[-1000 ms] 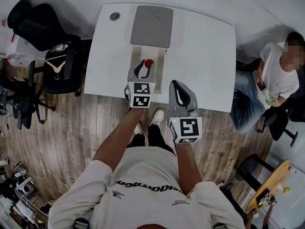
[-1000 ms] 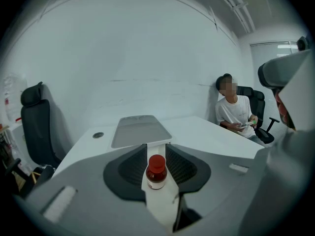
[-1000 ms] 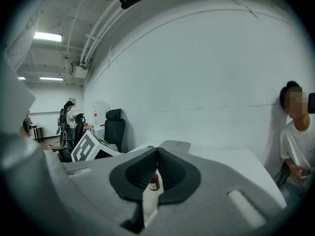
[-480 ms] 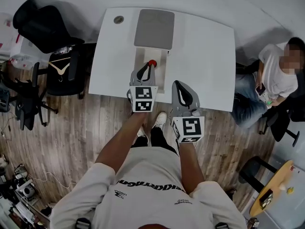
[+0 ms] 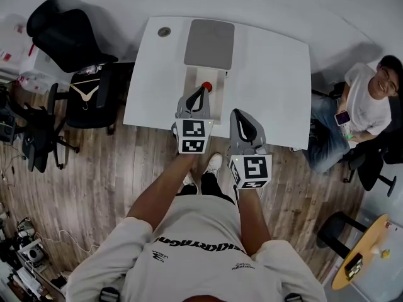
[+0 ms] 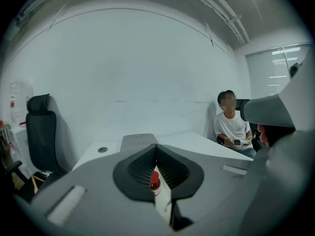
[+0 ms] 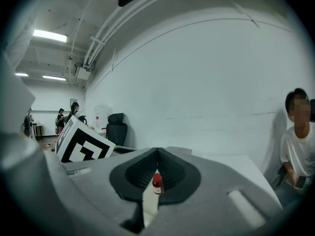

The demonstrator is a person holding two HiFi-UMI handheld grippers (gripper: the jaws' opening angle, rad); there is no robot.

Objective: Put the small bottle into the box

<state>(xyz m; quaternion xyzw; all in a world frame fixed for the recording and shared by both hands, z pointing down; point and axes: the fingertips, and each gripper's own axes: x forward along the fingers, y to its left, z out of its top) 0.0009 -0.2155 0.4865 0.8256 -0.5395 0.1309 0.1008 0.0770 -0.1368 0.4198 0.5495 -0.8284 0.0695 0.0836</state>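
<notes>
The small bottle (image 5: 206,86), clear with a red cap, stands upright inside the open white box (image 5: 215,103), whose grey lid (image 5: 209,43) lies folded back behind it. My left gripper (image 5: 201,91) hovers just in front of the bottle. Its jaws have just been closing and now meet with nothing between them. In the left gripper view the bottle (image 6: 154,181) shows beyond the shut left gripper (image 6: 156,148). My right gripper (image 5: 237,113) hangs over the table's near edge, also shut and empty. The right gripper view shows the bottle (image 7: 157,183) past the right gripper (image 7: 157,151).
The white table (image 5: 271,74) has a round cable hole (image 5: 164,31) at its far left corner. A person (image 5: 368,102) sits on a chair at the right. Black office chairs (image 5: 66,33) stand on the left, and a round wooden table (image 5: 360,257) at bottom right.
The left gripper's jaws, open beside the bottle a second ago, have shut and the gripper has risen. The bottle stays standing in the box. The right gripper has barely shifted.
</notes>
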